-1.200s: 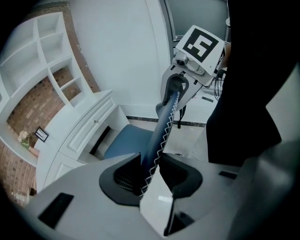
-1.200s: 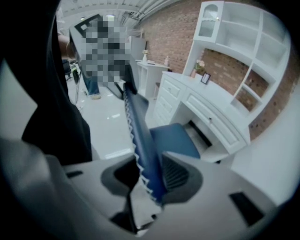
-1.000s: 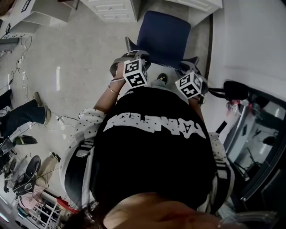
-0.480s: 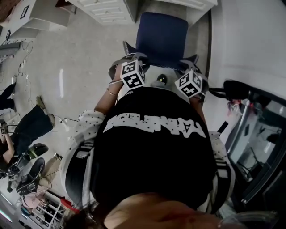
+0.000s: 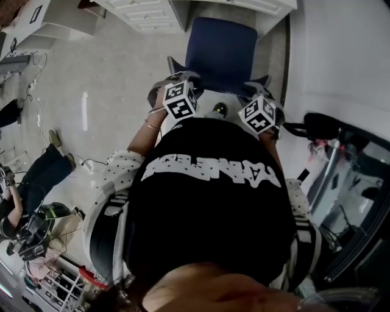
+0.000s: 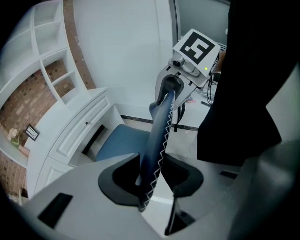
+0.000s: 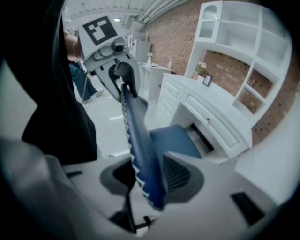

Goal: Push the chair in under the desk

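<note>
A blue chair's seat (image 5: 222, 52) faces the white desk (image 5: 152, 12), and part of it lies below the desk's edge. Its backrest (image 6: 159, 131) has white zigzag stitching, and both grippers straddle its top edge. My left gripper (image 6: 150, 176) sits at the left end; its jaws have just been opening, with a gap at the right pad. My right gripper (image 7: 152, 176) is at the other end of the backrest (image 7: 136, 126); its jaws have also just been opening, and a gap shows at the left pad. In the head view, the left gripper (image 5: 177, 70) and right gripper (image 5: 261, 85) show above my dark shirt.
The desk has drawers (image 7: 211, 110) and white shelves (image 7: 243, 42) against a brick wall. A white wall (image 5: 341, 55) runs close on the right, with dark equipment (image 5: 353, 177) below it. A person (image 5: 30, 170) sits on the floor at left among cables.
The grippers and chair have stayed where they were. The person on the floor at the left has shifted lower in the head view.
</note>
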### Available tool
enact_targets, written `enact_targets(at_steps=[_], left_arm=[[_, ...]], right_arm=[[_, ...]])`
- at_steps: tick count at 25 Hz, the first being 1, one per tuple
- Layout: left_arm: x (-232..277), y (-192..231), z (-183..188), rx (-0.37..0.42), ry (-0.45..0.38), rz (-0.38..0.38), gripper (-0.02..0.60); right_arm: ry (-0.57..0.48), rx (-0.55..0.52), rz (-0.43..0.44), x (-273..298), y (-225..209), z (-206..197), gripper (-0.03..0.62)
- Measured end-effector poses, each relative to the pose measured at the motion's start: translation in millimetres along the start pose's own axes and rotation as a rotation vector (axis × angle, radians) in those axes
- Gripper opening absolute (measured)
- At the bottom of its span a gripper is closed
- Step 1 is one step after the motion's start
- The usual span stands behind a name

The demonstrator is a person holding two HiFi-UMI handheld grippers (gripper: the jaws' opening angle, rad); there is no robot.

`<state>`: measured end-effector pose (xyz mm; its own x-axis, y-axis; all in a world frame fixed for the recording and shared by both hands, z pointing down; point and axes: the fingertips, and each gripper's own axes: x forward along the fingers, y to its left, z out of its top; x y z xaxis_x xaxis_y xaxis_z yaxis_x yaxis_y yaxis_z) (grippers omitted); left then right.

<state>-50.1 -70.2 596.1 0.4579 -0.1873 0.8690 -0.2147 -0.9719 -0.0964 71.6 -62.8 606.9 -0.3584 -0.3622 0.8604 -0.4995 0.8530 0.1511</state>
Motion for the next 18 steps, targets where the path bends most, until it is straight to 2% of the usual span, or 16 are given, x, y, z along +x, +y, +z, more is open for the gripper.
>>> enact_targets(at_steps=[13, 18], left_arm=[[-1, 4, 5, 0.012, 0.015, 0.014, 0.172], [8, 2, 11, 0.015, 0.016, 0.01, 0.172]], right_arm=[[-0.03, -0.011, 0.021, -4, -7, 5, 0.166], [-0.037, -0.019, 0.021, -2, -12, -4, 0.166]])
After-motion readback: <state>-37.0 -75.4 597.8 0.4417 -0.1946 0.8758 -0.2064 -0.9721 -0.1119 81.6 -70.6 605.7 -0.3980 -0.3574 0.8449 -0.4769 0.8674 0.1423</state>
